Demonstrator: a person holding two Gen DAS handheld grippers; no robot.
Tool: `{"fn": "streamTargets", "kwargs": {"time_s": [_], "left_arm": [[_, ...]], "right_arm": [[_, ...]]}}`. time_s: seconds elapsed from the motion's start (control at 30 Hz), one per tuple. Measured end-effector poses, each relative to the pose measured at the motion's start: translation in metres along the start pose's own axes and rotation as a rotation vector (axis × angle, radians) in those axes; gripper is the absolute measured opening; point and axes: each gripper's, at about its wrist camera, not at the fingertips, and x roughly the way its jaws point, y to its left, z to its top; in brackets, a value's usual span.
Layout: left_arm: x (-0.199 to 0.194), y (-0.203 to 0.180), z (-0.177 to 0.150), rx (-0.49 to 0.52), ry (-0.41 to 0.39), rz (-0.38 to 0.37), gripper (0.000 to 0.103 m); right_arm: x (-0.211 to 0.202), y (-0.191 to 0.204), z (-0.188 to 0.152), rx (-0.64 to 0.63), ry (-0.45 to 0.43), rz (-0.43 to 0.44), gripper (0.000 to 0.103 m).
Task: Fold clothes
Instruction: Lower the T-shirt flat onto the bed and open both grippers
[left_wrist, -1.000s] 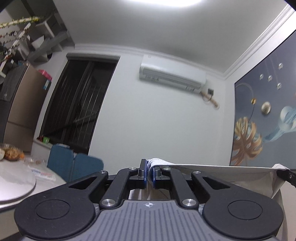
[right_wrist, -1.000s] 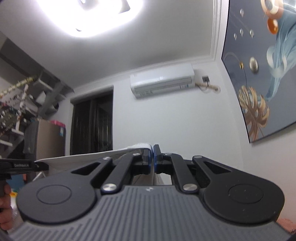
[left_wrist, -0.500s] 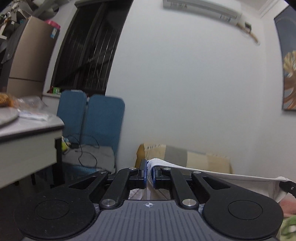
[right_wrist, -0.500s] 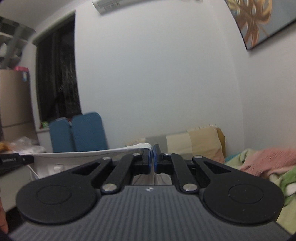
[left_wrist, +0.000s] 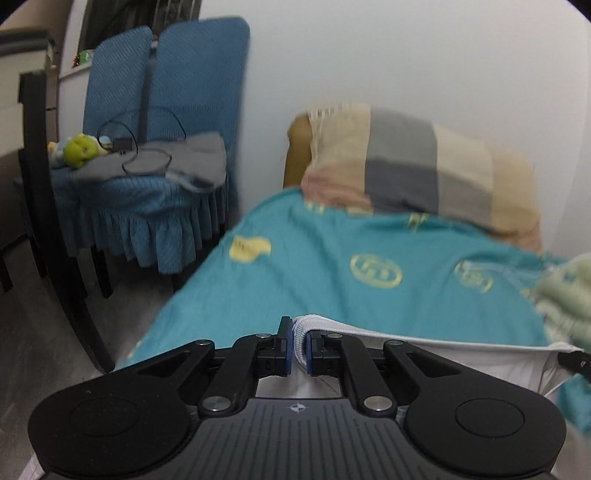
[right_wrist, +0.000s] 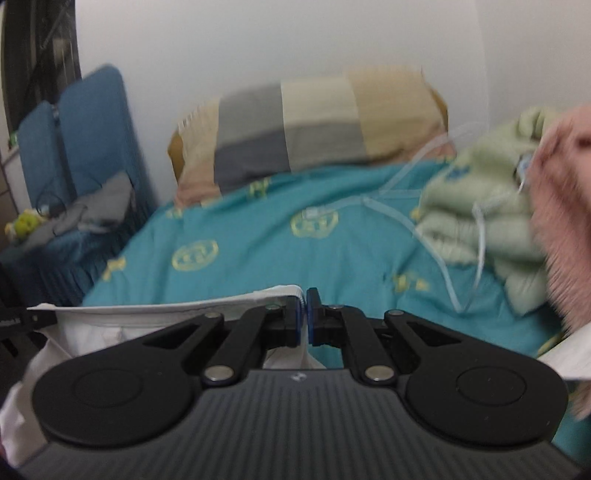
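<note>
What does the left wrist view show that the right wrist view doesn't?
Left only: a black cable coiled on the blue chair's seat, plus a dark table leg.
Right only: a pink fuzzy blanket beside the pale green one.
Both: white garment stretched between the left gripper, its jaws opening, and the shut right gripper, over the teal bedspread.

A white ribbed-edged cloth garment hangs stretched between the two black two-finger grippers — its left corner sits in the left gripper, whose jaws are opening, its right corner in the right gripper. Beyond it spreads a teal bedspread with yellow emblems, and a striped beige-and-grey pillow lies at its far end against the wall. Left of the bed stand blue fabric-covered chairs; a pale green folded blanket lies on the bedspread's right side.
</note>
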Motion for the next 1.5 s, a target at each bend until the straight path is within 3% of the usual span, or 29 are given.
{"fn": "streamTargets", "kwargs": {"time_s": [0.13,0.2,0.23,0.27,0.3,0.37,0.5,0.7,0.8,1.1,1.3,1.5], "left_arm": [[0.014,-0.002,-0.005,0.027,0.059,0.004,0.030],[0.009,-0.002,-0.001,0.039,0.084,-0.022,0.062],[0.003,-0.002,0.001,0.049,0.097,-0.039,0.070],[-0.004,-0.003,0.002,0.062,0.111,-0.057,0.088],[-0.011,-0.004,0.002,0.075,0.124,-0.074,0.090],[-0.029,-0.002,0.003,0.093,0.144,-0.104,0.090],[-0.084,0.012,0.000,0.084,0.153,-0.146,0.092],[-0.195,0.080,-0.025,-0.106,0.135,-0.193,0.092],[-0.249,0.116,-0.043,-0.162,0.106,-0.159,0.091],[-0.369,0.194,-0.082,-0.375,0.068,-0.185,0.089],[-0.371,0.231,-0.104,-0.595,0.154,-0.193,0.081],[-0.323,0.249,-0.128,-0.773,0.209,-0.205,0.072]], "right_arm": [[0.017,-0.009,0.005,0.031,0.105,0.048,0.009],[0.018,-0.010,0.008,0.023,0.174,0.065,0.014],[0.020,-0.009,0.010,0.021,0.203,0.076,0.032],[0.017,-0.008,0.010,0.024,0.228,0.095,0.054],[0.014,-0.007,0.011,0.028,0.245,0.116,0.062],[0.002,-0.002,0.013,0.022,0.255,0.138,0.072],[-0.045,0.003,0.016,0.034,0.243,0.171,0.072],[-0.168,0.002,-0.007,0.105,0.197,0.208,0.072],[-0.234,0.004,-0.027,0.105,0.173,0.214,0.072],[-0.394,0.003,-0.078,0.092,0.074,0.196,0.072],[-0.433,-0.010,-0.106,0.162,0.060,0.208,0.072],[-0.397,-0.024,-0.121,0.254,0.158,0.218,0.072]]}}
